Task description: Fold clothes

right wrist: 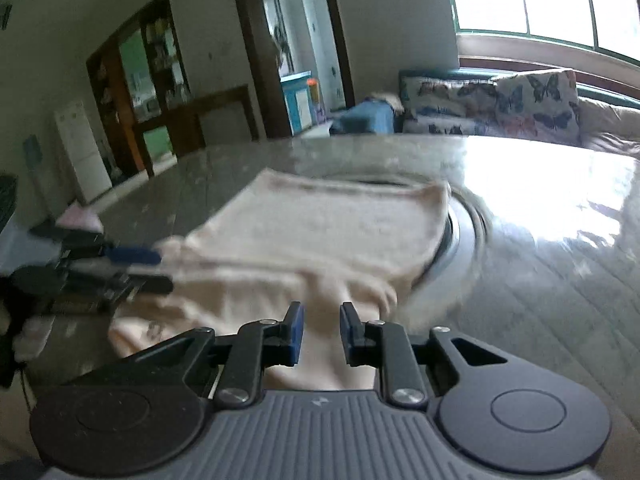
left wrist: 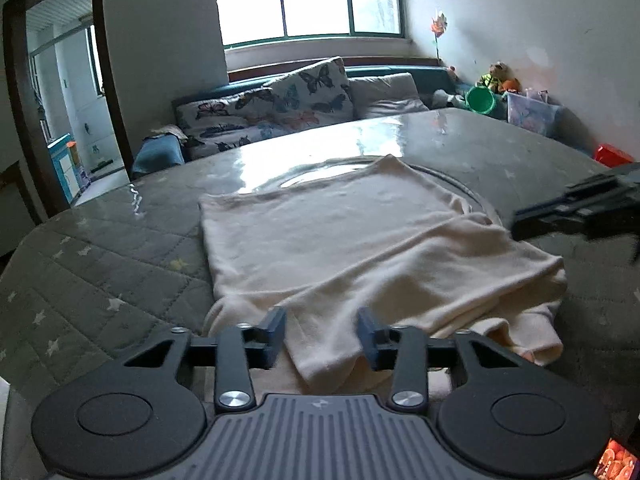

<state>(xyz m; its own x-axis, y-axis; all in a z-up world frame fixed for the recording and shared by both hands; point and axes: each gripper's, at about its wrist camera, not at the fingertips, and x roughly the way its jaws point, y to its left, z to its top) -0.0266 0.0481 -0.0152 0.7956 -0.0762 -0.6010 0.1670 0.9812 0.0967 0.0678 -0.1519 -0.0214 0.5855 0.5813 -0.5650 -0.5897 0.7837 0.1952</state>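
Left gripper (left wrist: 322,336) is seen spread wide over the near edge of the cream garment (left wrist: 344,248), a folded flap lying between its blue fingertips (left wrist: 274,330) with nothing pinched. The garment is laid partly folded on the quilted table cover (left wrist: 100,264), straight ahead of both grippers. Right gripper (right wrist: 321,334) is parted too, jaws empty, garment's near right corner just under and ahead; this view is blurred.
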